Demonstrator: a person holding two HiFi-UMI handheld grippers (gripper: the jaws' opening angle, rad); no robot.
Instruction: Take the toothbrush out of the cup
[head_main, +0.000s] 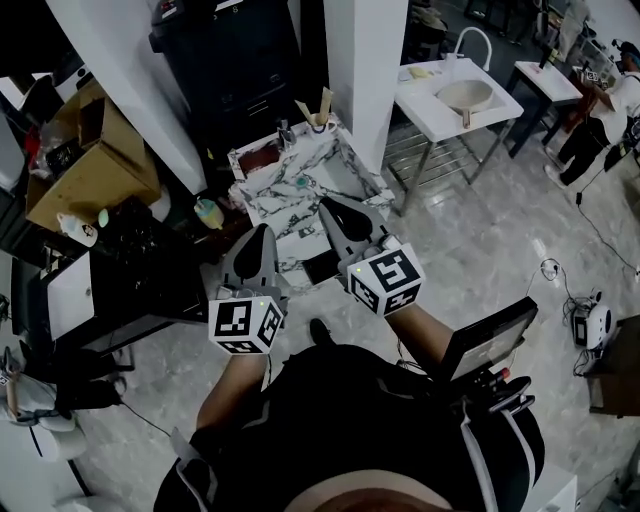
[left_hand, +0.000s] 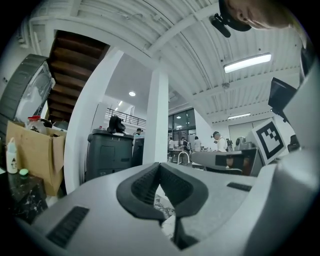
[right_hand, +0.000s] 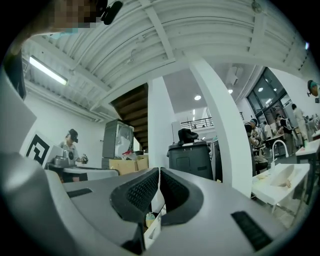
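Marble counter (head_main: 268, 190) ahead | toothbrush (head_main: 326, 101) is sitting in cup (head_main: 319, 124) at its far corner | I'm holding left gripper (head_main: 262, 235) and right gripper (head_main: 328, 207) pinched together, empty, well short | whole grab is waiting, lol

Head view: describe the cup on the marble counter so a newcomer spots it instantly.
Find the white pillar in the middle of the head view; a marble-patterned counter stands at its foot. The cup sits at the counter's far edge, close by the pillar. It alone has tan handles sticking up out of it.
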